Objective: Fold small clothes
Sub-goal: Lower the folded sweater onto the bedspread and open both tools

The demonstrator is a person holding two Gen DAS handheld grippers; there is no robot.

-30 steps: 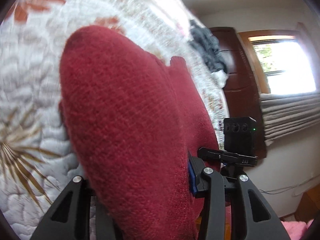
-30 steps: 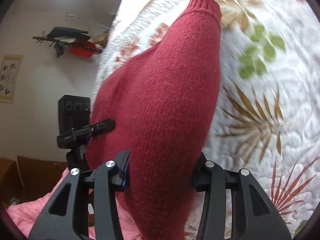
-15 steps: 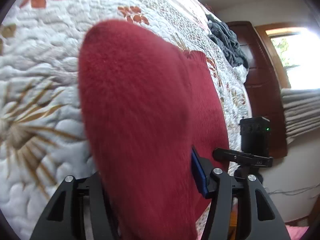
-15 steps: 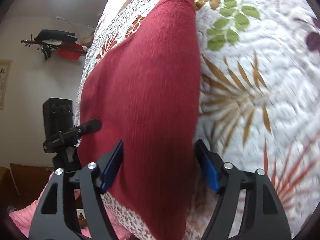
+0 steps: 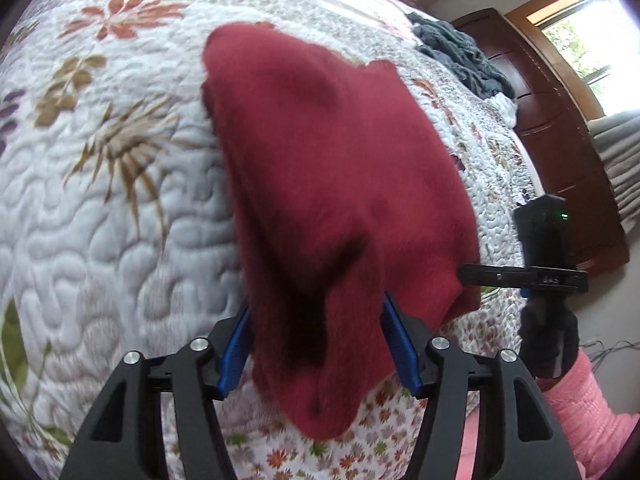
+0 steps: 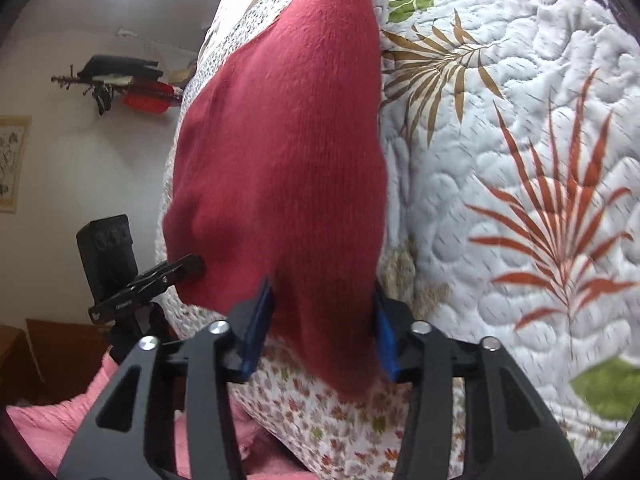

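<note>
a red knit sweater [image 5: 332, 184] lies on the floral quilt [image 5: 100, 208] near the bed's edge, filling both views and hiding the quilt beyond it. the left gripper [image 5: 318, 344] and right gripper [image 6: 320, 332] each have their blue pads spread wide, with sweater fabric bunched between. a dark grey garment [image 5: 460, 56] lies farther up the bed, well apart.

Red sweater [image 6: 288, 152] between right tongs [image 6: 320, 332] over quilt [image 6: 500, 160].
</note>
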